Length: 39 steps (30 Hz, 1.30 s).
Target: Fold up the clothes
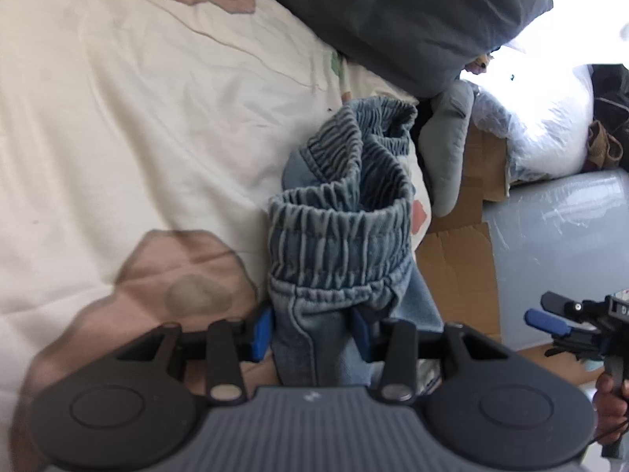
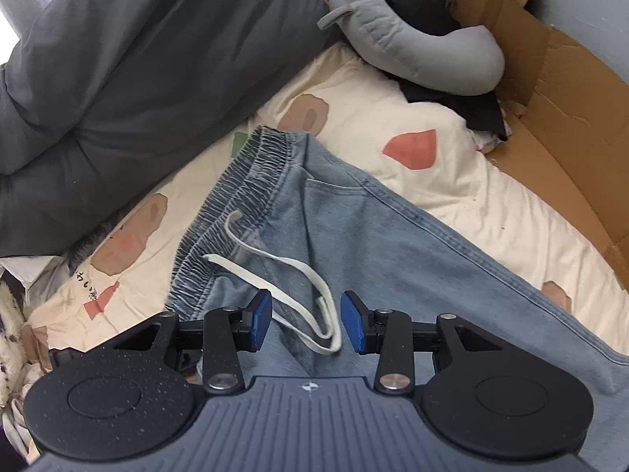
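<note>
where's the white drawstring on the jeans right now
In the right wrist view the white drawstring lies loose on the jeans just below the elastic waistband, its looped end between the right gripper pads.

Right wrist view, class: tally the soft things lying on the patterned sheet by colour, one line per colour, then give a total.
Light blue: 1, the denim trousers
White: 1, the drawstring on them
Dark grey: 1, the duvet
Pale grey: 1, the curved cushion
Total: 4
</note>
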Each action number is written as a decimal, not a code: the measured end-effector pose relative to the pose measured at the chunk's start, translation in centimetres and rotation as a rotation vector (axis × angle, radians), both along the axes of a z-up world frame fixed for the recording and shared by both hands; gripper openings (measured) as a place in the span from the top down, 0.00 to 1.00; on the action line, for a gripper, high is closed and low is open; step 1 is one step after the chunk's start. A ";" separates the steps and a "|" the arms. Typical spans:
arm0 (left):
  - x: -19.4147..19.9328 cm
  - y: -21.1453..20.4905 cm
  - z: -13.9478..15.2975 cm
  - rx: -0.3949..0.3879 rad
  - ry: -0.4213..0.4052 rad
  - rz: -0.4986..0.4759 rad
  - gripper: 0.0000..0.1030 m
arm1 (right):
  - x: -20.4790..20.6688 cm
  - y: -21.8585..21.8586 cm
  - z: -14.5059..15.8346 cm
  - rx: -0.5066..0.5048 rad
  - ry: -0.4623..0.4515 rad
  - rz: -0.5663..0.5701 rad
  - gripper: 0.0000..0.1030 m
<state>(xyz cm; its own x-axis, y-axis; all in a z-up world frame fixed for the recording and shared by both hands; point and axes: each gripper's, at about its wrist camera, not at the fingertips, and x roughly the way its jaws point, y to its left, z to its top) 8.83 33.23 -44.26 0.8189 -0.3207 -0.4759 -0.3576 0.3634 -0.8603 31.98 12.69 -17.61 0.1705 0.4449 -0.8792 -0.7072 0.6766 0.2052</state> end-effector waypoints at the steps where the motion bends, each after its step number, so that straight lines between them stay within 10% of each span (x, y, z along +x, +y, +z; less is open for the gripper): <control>1: 0.0 0.0 0.0 0.001 -0.003 0.000 0.60 | 0.1 0.3 -0.3 -0.003 0.001 0.004 0.56; 9: -2.6 0.2 2.5 0.094 0.029 0.034 0.86 | 1.0 1.8 -2.0 -0.049 -0.021 0.027 0.56; 39: -10.4 7.0 12.5 0.417 0.228 0.249 0.94 | 6.3 17.0 -7.4 -0.098 -0.280 0.485 0.56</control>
<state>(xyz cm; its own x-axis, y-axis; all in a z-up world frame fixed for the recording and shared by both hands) -1.55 40.25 -31.74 0.7072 0.1246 -0.6959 -0.6374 0.5384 -0.5513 38.24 29.67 -24.97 0.2000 0.4490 -0.8709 -0.9600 0.2675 -0.0825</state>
